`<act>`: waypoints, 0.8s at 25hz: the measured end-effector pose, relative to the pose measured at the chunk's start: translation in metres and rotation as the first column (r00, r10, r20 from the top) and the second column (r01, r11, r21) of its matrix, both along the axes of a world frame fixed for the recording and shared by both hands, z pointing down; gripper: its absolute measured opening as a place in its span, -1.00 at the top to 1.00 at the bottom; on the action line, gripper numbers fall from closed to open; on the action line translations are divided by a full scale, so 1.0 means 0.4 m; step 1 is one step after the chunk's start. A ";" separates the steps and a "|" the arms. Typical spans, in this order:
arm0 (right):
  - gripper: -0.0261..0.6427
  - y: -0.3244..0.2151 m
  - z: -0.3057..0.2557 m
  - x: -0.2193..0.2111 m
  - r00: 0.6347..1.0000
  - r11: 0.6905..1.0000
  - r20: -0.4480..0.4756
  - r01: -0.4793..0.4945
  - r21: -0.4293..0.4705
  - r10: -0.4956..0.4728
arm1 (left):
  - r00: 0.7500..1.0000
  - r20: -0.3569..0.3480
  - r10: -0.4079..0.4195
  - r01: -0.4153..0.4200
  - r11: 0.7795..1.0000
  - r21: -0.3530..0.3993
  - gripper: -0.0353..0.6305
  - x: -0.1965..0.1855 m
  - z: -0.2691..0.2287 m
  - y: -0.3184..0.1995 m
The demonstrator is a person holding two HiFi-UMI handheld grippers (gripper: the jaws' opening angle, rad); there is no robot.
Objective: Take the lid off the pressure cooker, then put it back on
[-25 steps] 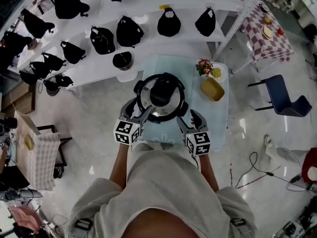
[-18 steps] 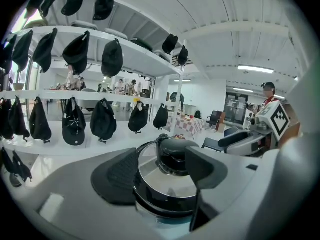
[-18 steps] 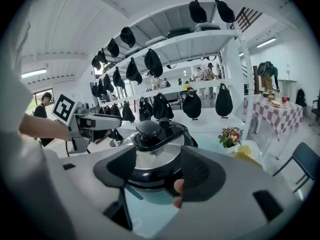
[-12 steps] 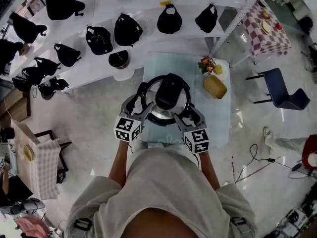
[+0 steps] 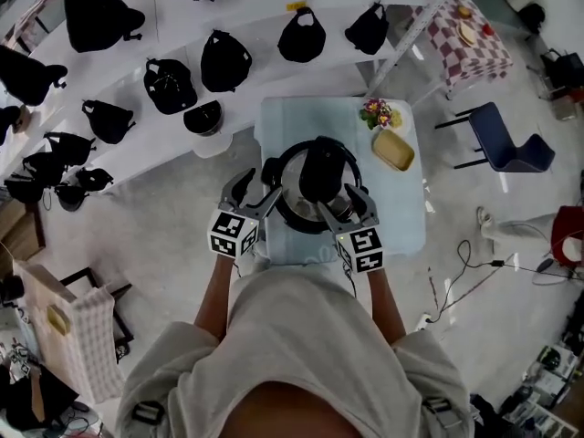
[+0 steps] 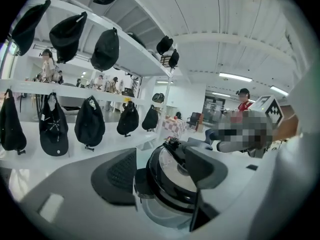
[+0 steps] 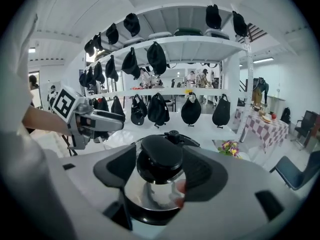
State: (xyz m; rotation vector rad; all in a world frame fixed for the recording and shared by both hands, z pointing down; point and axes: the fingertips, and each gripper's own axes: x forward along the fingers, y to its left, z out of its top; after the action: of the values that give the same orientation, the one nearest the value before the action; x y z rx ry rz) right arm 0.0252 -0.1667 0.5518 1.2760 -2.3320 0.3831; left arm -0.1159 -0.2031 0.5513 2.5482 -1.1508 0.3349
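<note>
Head view: my left gripper (image 5: 258, 190), jaws apart, straddles the left edge of the pressure cooker (image 5: 285, 210) on the counter (image 5: 401, 222). The lid (image 5: 297, 190) is still on. My right gripper (image 5: 341, 204) gapes around the knob (image 5: 319, 167), unclamped, so I'd judge no step done yet.

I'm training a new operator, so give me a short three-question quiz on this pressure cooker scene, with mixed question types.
1. True or false: the lid sits on the pressure cooker.
2. What stands between the right gripper's open jaws? A the lid knob; B a spoon; C a sponge.
3. Fill in: in the head view, the yellow dish lies to the cooker's ___.
Key: 1 true; 2 A; 3 right.
</note>
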 end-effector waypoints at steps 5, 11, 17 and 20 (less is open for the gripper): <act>0.11 -0.020 0.002 -0.023 0.995 0.998 -0.070 0.064 -0.017 -0.065 | 1.000 -0.026 0.014 -0.014 1.000 0.005 0.04 -0.013 -0.003 -0.015; 0.09 -0.021 0.034 -0.047 0.941 0.962 -0.203 0.252 -0.107 -0.270 | 0.999 -0.044 0.012 -0.012 1.000 0.002 0.04 -0.013 0.002 -0.007; 0.07 -0.030 0.047 -0.052 0.790 0.875 -0.374 0.434 -0.215 -0.485 | 0.999 -0.054 -0.010 0.009 1.000 -0.007 0.04 -0.018 0.005 0.007; 0.07 -0.037 0.053 -0.061 0.704 0.820 -0.421 0.505 -0.269 -0.572 | 0.998 -0.053 -0.020 0.020 1.000 -0.011 0.04 -0.021 0.007 0.015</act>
State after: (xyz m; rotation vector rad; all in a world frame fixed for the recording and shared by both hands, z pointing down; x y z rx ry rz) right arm 0.0008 -0.1815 0.5730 0.4811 -2.0601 0.0067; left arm -0.1244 -0.1973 0.5541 2.5187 -1.1514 0.2660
